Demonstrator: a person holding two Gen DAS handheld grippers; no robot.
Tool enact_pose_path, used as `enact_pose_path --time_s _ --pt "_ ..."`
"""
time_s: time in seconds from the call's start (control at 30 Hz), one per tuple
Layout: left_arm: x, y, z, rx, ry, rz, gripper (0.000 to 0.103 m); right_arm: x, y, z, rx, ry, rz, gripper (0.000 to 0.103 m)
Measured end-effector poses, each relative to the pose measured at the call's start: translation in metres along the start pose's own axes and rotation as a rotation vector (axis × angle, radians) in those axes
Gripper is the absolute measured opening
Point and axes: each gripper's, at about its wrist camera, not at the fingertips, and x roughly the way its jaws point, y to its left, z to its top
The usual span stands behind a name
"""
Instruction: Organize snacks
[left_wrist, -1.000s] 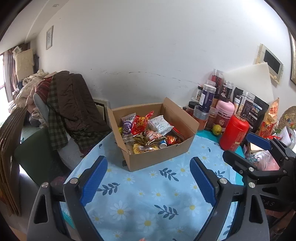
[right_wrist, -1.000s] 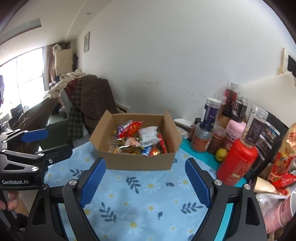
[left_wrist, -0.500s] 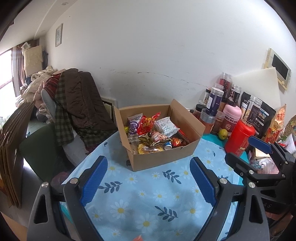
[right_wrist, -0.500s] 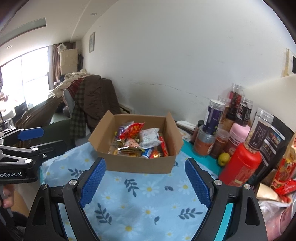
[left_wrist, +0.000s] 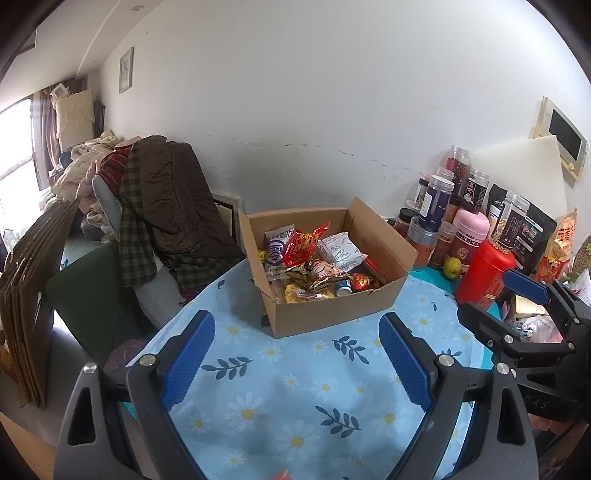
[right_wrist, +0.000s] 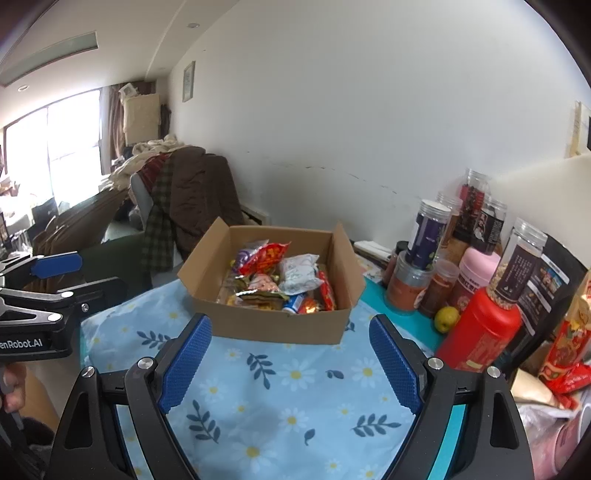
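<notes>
Nothing shifted: both hand-held grippers (left_wrist: 295, 354) (right_wrist: 290, 354) gape toward box (left_wrist: 332, 314).

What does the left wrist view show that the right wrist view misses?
Left wrist only: the framed dark panel on the wall at right, and the right tool at its edge, open. Right wrist only: the bright window, and the left tool, open, with a hand below. Both: the open brown cardboard box of snack packets, the red canister and the daisy-print blue tablecloth.
</notes>
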Motion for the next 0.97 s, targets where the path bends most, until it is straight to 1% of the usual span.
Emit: enact_pose_path --time_s 0.33,0.57,0.83,0.97 --pt "-0.0015 -0.0014 -0.001 0.006 0.015 -0.003 0.092 0.0002 -0.001 -0.0004 0.006 0.005 0.001 0.088" --pt "0.0006 -0.0015 0.0004 -0.008 0.032 -0.009 0.092 0.0026 -0.0053 -0.0016 0.017 0.016 -0.005 0.088" --pt "0.0054 -0.002 0.0012 0.003 0.032 0.023 0.092 0.007 -0.0081 -0.0026 0.02 0.027 -0.013 0.088" --pt "0.008 -0.0027 0.0003 0.004 0.033 0.022 0.092 0.0088 -0.0081 -0.0033 0.018 0.034 -0.015 0.088"
